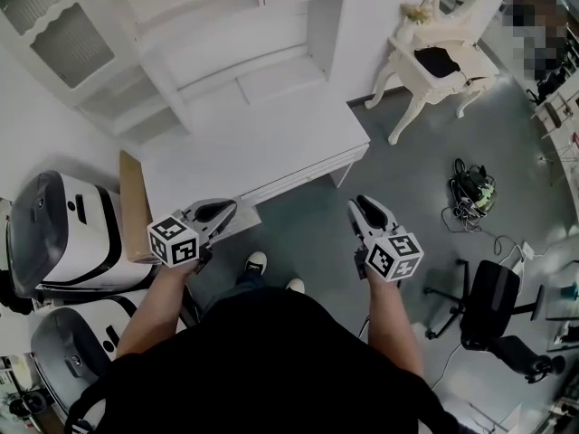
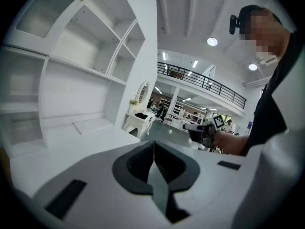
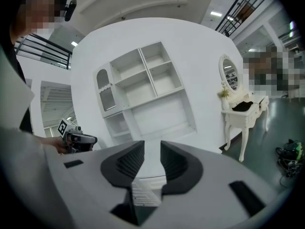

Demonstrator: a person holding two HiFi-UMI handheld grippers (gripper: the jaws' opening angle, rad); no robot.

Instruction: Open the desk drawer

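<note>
Two grippers at the white desk, drawer untouched.
Head view: the left gripper (image 1: 220,210) and the right gripper (image 1: 366,208) hover near the front edge of the desk (image 1: 253,143), where the drawer (image 1: 303,181) sits under the desktop. Left gripper view: jaws pressed together, empty. Right gripper view: jaws apart, nothing between them, desk ahead.

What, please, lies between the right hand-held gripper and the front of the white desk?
Only bare grey floor, as the head view shows: the right hand-held gripper hangs short of the white desk, and nothing stands between them.
</note>
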